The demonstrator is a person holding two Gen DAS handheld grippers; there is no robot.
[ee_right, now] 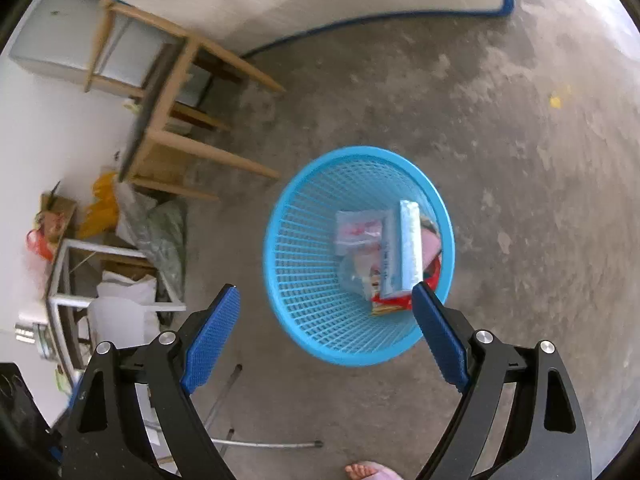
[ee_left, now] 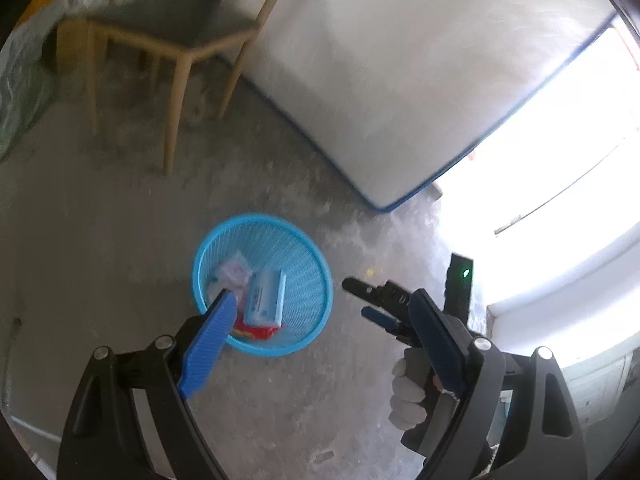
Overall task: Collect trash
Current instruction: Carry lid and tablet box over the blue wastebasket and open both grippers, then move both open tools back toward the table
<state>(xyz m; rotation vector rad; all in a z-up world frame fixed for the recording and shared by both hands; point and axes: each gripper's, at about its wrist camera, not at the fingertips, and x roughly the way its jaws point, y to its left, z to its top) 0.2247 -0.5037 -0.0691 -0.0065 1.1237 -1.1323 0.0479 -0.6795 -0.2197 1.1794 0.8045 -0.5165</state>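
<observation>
bare concrete floor holds the blue basket just ahead, below both empty, wide-open grippers: left gripper, right gripper nearer.

Sky-blue lattice basket, blue ribbed tool pads, mottled grey floor
</observation>
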